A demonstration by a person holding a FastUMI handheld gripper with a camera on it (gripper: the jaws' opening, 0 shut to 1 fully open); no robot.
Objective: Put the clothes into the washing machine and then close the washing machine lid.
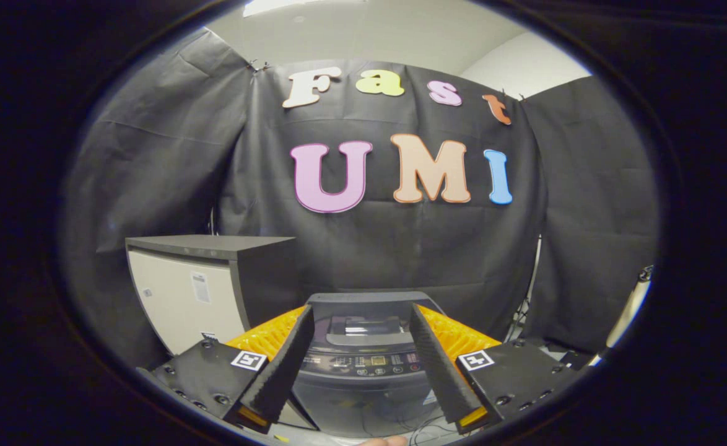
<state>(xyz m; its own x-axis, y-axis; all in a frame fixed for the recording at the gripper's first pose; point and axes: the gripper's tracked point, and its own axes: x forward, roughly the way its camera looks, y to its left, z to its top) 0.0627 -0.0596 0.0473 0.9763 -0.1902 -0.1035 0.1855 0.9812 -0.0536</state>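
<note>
Your gripper point(362, 313) hangs with its fingers spread wide and nothing between them. The washing machine point(363, 362) sits just ahead, seen through the gap, its control panel facing you. A grey cabinet point(205, 285) stands beside it. No clothes are visible. Expect them to be light, soft and floppy: pinch a bunched fold. The lid looks rigid; push its edge.

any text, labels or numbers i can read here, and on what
White cabinet: stickers, too small to read.
Washing machine control panel: markings and display too blurred to read.
Open gripper, nothing between its fingers: square black-and-white marker tags by each finger, patterns without words.
</note>
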